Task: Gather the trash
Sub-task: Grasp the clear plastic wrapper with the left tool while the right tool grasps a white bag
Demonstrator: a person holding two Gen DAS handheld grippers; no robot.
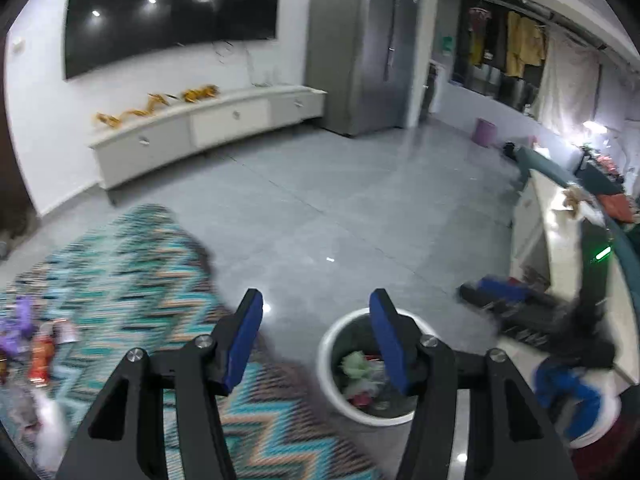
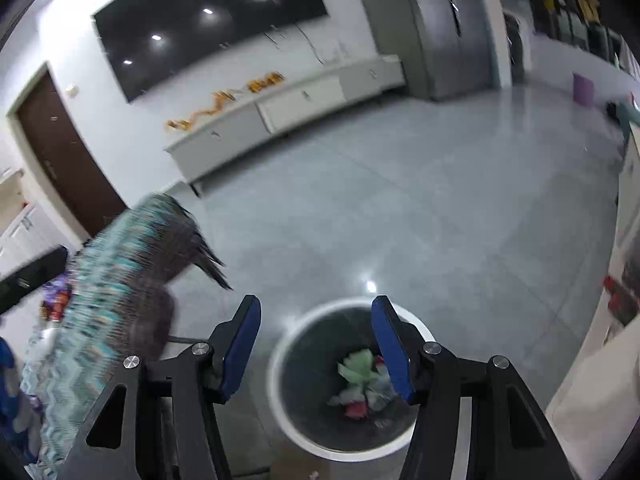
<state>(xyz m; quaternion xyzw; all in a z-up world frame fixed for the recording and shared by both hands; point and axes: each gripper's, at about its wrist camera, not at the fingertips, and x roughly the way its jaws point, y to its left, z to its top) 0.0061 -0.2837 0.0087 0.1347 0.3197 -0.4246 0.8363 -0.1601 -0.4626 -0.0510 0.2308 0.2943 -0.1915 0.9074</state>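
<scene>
Left wrist | both jaws apart, empty | bin (image 1: 332,364) below (wrappers inside) | rug (image 1: 132,280) beside

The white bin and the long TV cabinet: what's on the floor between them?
Nothing: bare grey floor runs from the white bin to the TV cabinet, clearest in the right wrist view.

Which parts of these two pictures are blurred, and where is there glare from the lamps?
Left wrist view: the zigzag rug and the right gripper are smeared by motion; a lamp glints on the floor. Right wrist view: the rug is streaked, the bin's rim ghosts, ceiling lamps reflect in the television.
</scene>
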